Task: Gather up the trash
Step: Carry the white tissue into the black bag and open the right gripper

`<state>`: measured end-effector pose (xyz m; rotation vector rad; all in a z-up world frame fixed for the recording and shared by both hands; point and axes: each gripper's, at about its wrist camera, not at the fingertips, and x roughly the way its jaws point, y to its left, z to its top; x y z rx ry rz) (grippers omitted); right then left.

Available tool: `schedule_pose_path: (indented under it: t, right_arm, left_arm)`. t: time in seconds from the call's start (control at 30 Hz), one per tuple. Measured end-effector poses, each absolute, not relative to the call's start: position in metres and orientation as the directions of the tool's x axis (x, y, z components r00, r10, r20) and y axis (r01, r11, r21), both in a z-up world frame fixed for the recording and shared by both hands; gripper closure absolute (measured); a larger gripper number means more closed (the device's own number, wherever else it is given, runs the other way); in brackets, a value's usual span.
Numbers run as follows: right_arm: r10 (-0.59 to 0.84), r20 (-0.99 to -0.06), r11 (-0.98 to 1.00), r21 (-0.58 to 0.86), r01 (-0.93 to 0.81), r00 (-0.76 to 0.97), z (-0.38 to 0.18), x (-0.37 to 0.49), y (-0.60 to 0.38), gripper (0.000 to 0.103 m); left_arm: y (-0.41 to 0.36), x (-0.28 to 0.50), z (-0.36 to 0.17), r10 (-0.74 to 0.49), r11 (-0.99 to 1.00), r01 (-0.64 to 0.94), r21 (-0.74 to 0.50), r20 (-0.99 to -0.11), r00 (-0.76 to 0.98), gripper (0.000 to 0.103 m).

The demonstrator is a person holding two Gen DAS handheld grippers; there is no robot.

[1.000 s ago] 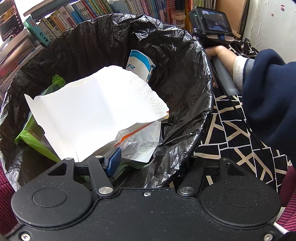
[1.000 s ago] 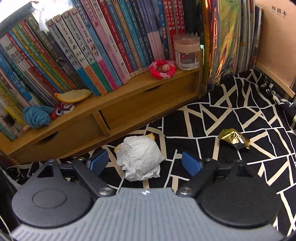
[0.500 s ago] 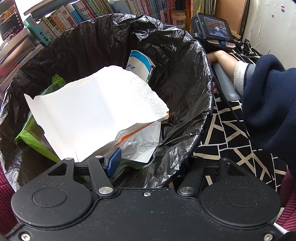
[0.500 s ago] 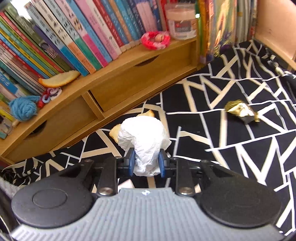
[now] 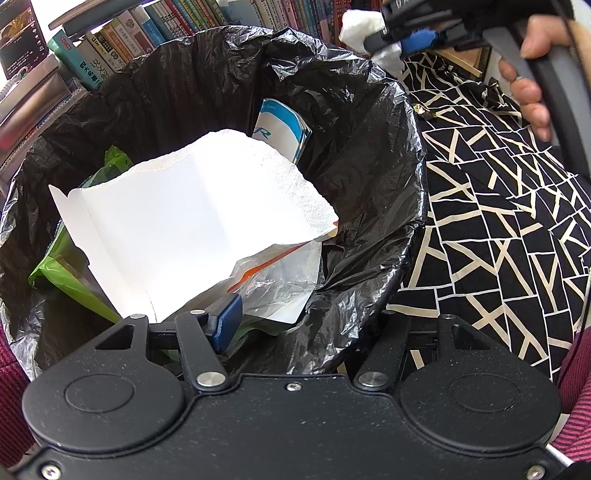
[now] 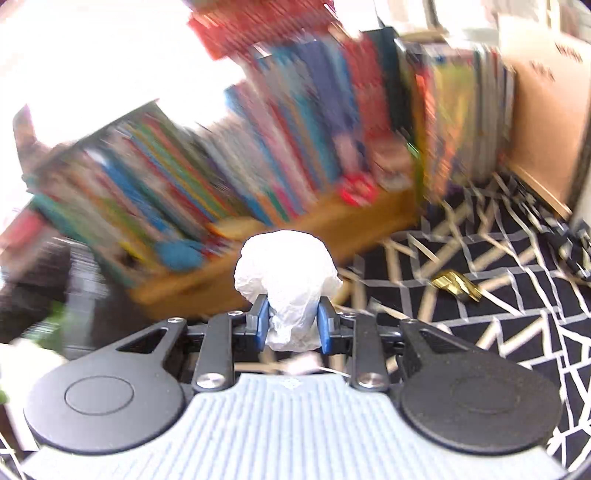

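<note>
A bin lined with a black bag point(image 5: 369, 122) fills the left wrist view. It holds a white sheet point(image 5: 192, 218), a green bag point(image 5: 55, 269), clear plastic point(image 5: 280, 280) and a blue-and-white packet point(image 5: 280, 133). My left gripper point(image 5: 306, 325) straddles the bin's near rim with jaws wide. Its left pad point(image 5: 227, 321) is inside the bin and the right one is hidden behind the bag. My right gripper point(image 6: 291, 325) is shut on a crumpled white paper wad point(image 6: 288, 277). It is held in the air beyond the bin's far right rim, where the wad point(image 5: 360, 26) shows.
A gold foil wrapper point(image 6: 458, 286) lies on the black-and-white patterned cloth point(image 6: 517, 332). A wooden shelf of books point(image 6: 295, 229), blurred by motion, stands behind it. A person's hand point(image 5: 532, 33) holds the right gripper's handle. Books point(image 5: 110, 55) line the wall behind the bin.
My right gripper shut on the paper wad, lifted it off the cloth and swung it towards the bin. The left gripper and the bin have stayed still.
</note>
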<state>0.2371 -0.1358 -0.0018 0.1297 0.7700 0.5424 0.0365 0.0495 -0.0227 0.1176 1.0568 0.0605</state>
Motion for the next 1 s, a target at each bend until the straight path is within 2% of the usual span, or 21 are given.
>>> schedule_pose_path:
  t: [0.13, 0.2, 0.3, 0.4, 0.47, 0.63, 0.73, 1.0]
  right_arm:
    - [0.671, -0.490, 0.741, 0.408, -0.534, 0.557, 0.036, 0.206, -0.128, 0.066]
    - [0.731, -0.431, 0.681, 0.414, -0.604, 0.528, 0.049, 0.194, -0.118, 0.065]
    - [0.790, -0.394, 0.606, 0.386, -0.696, 0.469, 0.057, 0.179, -0.099, 0.064]
    - [0.801, -0.413, 0.576, 0.332, -0.747, 0.434, 0.054, 0.167, -0.080, 0.059]
    - [0.790, -0.442, 0.576, 0.301, -0.760, 0.424, 0.047, 0.161, -0.070, 0.047]
    - [0.774, -0.489, 0.570, 0.261, -0.779, 0.403, 0.035, 0.146, -0.060, 0.038]
    - [0.772, -0.493, 0.565, 0.241, -0.789, 0.401, 0.034, 0.142, -0.057, 0.034]
    - [0.762, -0.496, 0.577, 0.228, -0.784, 0.417, 0.033, 0.145, -0.060, 0.032]
  left_arm:
    - [0.049, 0.036, -0.023, 0.107, 0.992, 0.009, 0.128, -0.864, 0.493, 0.044]
    - [0.050, 0.036, -0.023, 0.106, 0.992, 0.008, 0.127, -0.863, 0.493, 0.044]
    - [0.050, 0.036, -0.023, 0.107, 0.992, 0.008, 0.127, -0.863, 0.494, 0.044]
    - [0.050, 0.036, -0.023, 0.107, 0.992, 0.008, 0.127, -0.863, 0.493, 0.044]
    - [0.050, 0.036, -0.023, 0.106, 0.992, 0.008, 0.126, -0.864, 0.493, 0.044]
    - [0.050, 0.036, -0.023, 0.106, 0.992, 0.008, 0.127, -0.864, 0.493, 0.044]
    - [0.050, 0.035, -0.023, 0.107, 0.992, 0.008, 0.127, -0.863, 0.493, 0.044]
    - [0.050, 0.035, -0.023, 0.107, 0.992, 0.008, 0.127, -0.864, 0.493, 0.044]
